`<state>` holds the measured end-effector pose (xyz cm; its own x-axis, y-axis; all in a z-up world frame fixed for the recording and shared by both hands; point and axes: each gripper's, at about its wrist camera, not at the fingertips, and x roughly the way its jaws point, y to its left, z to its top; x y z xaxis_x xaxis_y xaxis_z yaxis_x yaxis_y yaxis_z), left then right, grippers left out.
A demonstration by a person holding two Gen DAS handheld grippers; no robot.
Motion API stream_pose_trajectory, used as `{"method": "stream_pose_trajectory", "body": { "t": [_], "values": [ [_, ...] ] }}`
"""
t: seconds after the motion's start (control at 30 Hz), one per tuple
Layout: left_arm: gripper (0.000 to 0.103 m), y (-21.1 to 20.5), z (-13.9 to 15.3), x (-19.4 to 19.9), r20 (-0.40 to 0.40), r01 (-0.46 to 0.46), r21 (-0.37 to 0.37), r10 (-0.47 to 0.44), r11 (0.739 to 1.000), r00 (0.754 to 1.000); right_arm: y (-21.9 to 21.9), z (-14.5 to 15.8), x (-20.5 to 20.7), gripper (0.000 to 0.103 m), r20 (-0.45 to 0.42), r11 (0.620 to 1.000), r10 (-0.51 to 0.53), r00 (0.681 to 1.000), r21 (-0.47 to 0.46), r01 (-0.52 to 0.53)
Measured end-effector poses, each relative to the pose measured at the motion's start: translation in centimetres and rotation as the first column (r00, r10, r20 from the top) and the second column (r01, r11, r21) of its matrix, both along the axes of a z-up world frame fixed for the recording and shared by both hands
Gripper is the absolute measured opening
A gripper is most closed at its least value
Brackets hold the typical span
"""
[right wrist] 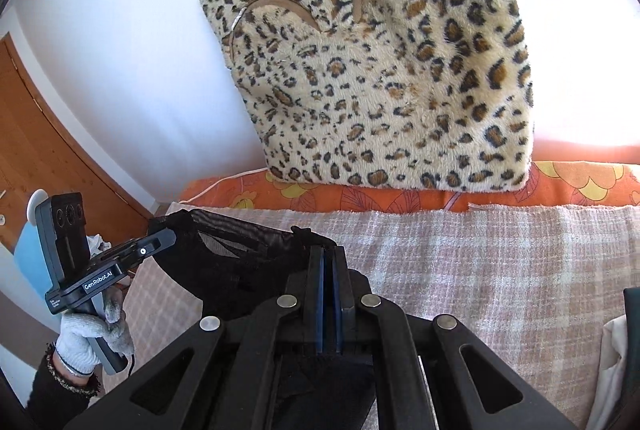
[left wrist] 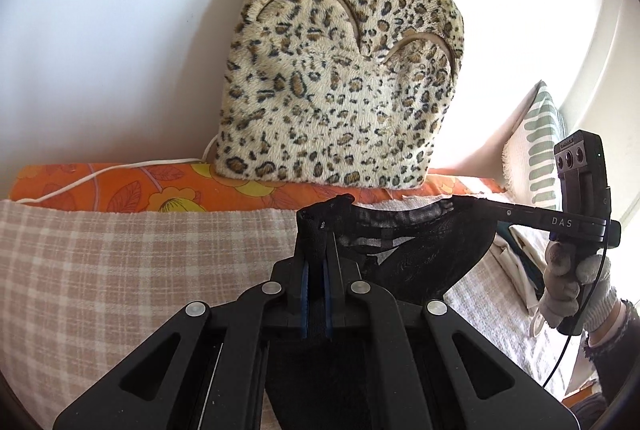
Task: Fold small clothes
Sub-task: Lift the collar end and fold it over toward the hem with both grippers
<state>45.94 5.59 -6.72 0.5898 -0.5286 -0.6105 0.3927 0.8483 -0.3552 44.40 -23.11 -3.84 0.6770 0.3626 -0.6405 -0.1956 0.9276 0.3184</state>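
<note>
A small black mesh garment (left wrist: 416, 250) hangs stretched between my two grippers, above the checked blanket (left wrist: 120, 270). My left gripper (left wrist: 318, 230) is shut on one end of it, cloth bunched between the blue pads. My right gripper (left wrist: 480, 204) shows at the right of the left wrist view, shut on the other end. In the right wrist view my right gripper (right wrist: 328, 254) is shut on the garment (right wrist: 240, 262), and my left gripper (right wrist: 164, 234) holds its far end at the left.
A leopard-print cushion (left wrist: 340, 70) leans on the white wall behind an orange floral sheet (left wrist: 140, 186). A striped pillow (left wrist: 540, 146) and other laundry (left wrist: 516, 258) lie at the right. A wooden door (right wrist: 36, 134) is at the left.
</note>
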Motion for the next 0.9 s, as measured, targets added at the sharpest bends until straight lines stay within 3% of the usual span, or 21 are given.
{"method": "stream_pose_trajectory", "body": {
  "t": [0.27,0.5,0.67,0.9],
  "values": [
    [0.004,1.1,2.0,-6.3,0.008,0.021,-0.024,-0.020,0.999,1.000,2.6,2.3,-7.0,0.001,0.026,0.998,0.032,0.999,-0.051,-0.031],
    [0.004,1.0,2.8,-13.0,0.016,0.071,0.000,-0.071,0.997,0.997,4.1,1.9,-13.7,0.001,0.029,0.995,0.060,0.998,-0.079,-0.058],
    [0.004,0.9,1.3,-17.3,-0.016,0.115,0.002,-0.115,0.993,0.993,5.1,1.2,-18.3,0.001,0.020,0.993,0.076,0.997,-0.089,-0.074],
    [0.004,1.4,-2.3,-20.2,-0.082,0.129,0.050,-0.124,0.990,0.989,5.4,-1.7,-22.3,0.001,-0.003,0.990,0.085,0.996,-0.109,-0.085]
  ]
}}
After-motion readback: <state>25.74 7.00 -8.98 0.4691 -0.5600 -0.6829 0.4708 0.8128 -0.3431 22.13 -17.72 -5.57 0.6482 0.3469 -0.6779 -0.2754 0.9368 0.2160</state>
